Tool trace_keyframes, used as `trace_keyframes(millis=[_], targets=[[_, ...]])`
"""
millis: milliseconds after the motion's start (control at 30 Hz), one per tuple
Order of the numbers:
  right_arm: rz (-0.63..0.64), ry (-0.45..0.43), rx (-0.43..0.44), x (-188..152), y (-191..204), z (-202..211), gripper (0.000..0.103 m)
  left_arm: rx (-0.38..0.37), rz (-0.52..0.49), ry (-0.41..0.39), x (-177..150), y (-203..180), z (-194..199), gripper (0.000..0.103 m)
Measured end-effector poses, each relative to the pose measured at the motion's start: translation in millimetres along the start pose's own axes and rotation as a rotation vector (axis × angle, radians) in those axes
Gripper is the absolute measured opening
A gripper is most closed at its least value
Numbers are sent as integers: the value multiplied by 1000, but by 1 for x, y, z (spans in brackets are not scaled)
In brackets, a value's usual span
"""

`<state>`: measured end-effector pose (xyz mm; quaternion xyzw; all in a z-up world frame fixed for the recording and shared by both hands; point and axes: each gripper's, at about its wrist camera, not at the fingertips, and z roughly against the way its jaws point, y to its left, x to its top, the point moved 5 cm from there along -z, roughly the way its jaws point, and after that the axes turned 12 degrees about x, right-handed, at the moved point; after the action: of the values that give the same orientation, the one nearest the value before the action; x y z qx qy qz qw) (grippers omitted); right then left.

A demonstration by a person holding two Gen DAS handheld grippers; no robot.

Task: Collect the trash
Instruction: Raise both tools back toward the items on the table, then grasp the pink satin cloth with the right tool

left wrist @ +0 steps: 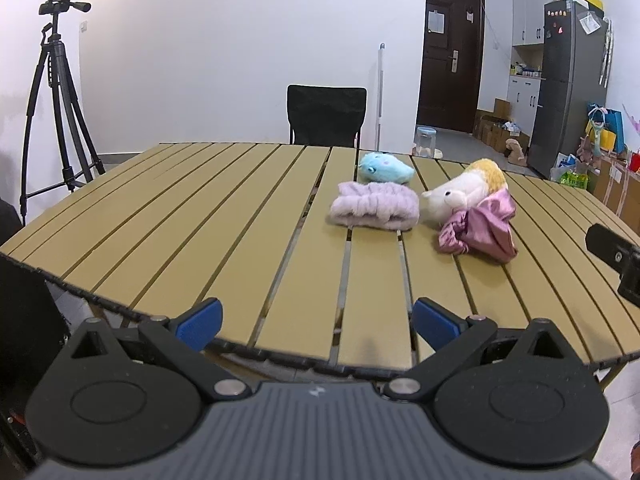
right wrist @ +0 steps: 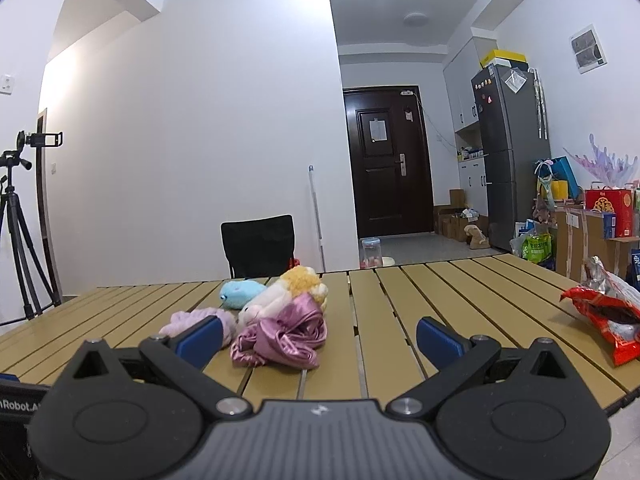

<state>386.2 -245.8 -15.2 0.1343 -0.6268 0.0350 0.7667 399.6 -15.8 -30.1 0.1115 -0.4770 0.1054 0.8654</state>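
Trash on the table amounted, as far as either view showed, to one piece: a torn red snack wrapper (right wrist: pixel 604 316) with a silvery lining, which lay open-mouthed on the slatted tan table (right wrist: pixel 460 304) near its right edge. It appeared only in the right wrist view, and the left wrist view did not reach that side of the table.

The right gripper (right wrist: pixel 318 338) hovered over the near edge of the table with its blue-padded jaws spread wide and nothing between them. The wrapper sat well off to its right, apart from both fingers. The left gripper (left wrist: pixel 318 322) was likewise held at the near edge, jaws spread and empty, aimed toward the middle of the table.

Near the centre lay a cluster that did not look like trash: a crumpled pink satin cloth (right wrist: pixel 282 338), a white and yellow plush toy (right wrist: pixel 280 294) touching it from behind, a lilac fluffy headband (left wrist: pixel 374 210) just beside them, and a small blue plush toy (left wrist: pixel 384 168) behind that. A black chair (left wrist: pixel 326 116) stood at the far side and a tripod (left wrist: pixel 56 100) with a phone mount stood to the left.

No bin or bag for the trash could be seen in either view, so where the wrapper was meant to go could not be told. Judged from this, the collecting looked barely begun: the wrapper was untouched and both grippers held nothing. What seemed left was for the right gripper, being nearer, to swing right, close on the wrapper and carry it off, leaving the toys and cloth where they lay.
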Motion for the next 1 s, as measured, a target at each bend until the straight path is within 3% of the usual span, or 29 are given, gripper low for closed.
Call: trace_keyframes(millis=[400,633,1000], targets=[[-41,-2,12,9,-18,-30,103,-9,20,27,23,-15,-31,103],[-49,65,26,4,-24,-61,103,-2,33,55,33,-20,-53,103],[-8,170,62,2,2,-129,103,18,60,84,47,-15,-86,103]])
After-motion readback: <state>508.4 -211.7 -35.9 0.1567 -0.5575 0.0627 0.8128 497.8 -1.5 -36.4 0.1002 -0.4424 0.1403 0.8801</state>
